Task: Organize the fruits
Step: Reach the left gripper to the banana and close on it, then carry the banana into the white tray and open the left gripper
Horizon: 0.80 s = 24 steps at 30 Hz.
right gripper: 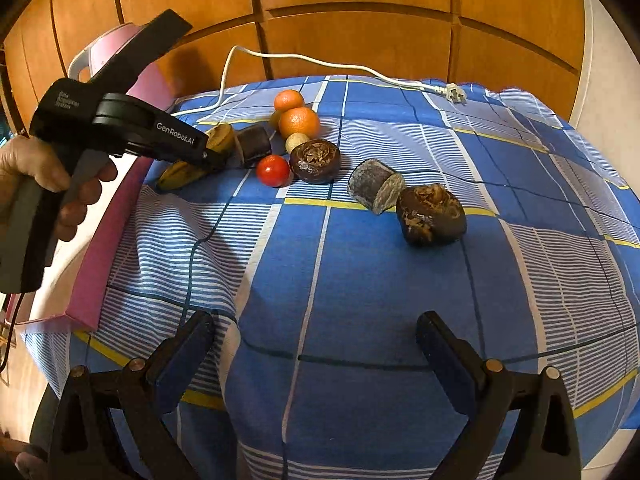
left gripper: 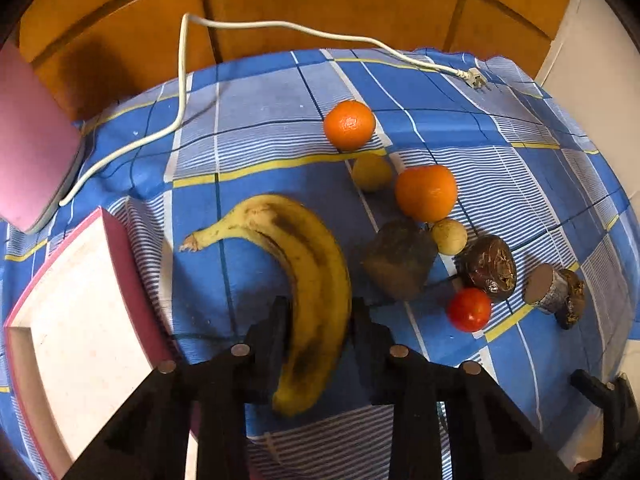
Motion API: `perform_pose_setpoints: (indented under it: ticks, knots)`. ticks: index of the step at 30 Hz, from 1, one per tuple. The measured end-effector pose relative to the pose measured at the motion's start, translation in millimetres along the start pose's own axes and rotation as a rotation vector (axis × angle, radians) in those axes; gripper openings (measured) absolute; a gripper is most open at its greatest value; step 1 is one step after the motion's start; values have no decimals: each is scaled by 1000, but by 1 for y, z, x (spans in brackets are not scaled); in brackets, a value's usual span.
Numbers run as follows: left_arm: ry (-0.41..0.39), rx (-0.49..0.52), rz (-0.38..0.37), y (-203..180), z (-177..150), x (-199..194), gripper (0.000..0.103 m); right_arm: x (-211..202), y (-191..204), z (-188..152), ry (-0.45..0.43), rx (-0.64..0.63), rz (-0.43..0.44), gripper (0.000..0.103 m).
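One banana (left gripper: 316, 280) lies on the checked cloth (left gripper: 248, 128) beside the pink box (left gripper: 92, 300), its long axis running from the near tip to the stem curving up-left. Left gripper (left gripper: 318, 316), marked "GenRobot.AI", clamps its lower half; right gripper (right gripper: 316, 336) hangs wide open, empty.

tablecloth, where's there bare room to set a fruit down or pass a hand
Free: the near stretch of the tablecloth in front of the open right gripper, and the far side between the white cord and the banana. Crowded: the diagonal row from the oranges past the red tomato to the dark chunks.
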<state>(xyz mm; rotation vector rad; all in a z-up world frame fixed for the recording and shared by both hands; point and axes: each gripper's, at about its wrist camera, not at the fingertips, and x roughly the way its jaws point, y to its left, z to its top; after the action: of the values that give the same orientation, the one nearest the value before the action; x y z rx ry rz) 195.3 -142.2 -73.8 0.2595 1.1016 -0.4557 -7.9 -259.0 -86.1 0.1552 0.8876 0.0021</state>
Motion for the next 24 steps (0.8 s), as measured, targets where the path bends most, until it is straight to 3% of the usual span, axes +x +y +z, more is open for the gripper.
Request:
perform_pose_setpoints:
  ticks: [12, 17, 20, 24]
  knots:
    - [-214, -80, -52, 7, -19, -64, 29, 2, 1, -4, -31, 4, -15, 103]
    - [-299, -170, -59, 30, -43, -106, 29, 2, 4, -8, -49, -18, -37, 103]
    - [-329, -212, -21, 53, -63, -123, 29, 2, 5, -8, -55, -23, -44, 103]
    - [-281, -274, 73, 92, -88, -118, 29, 2, 5, -7, -51, -22, -43, 103]
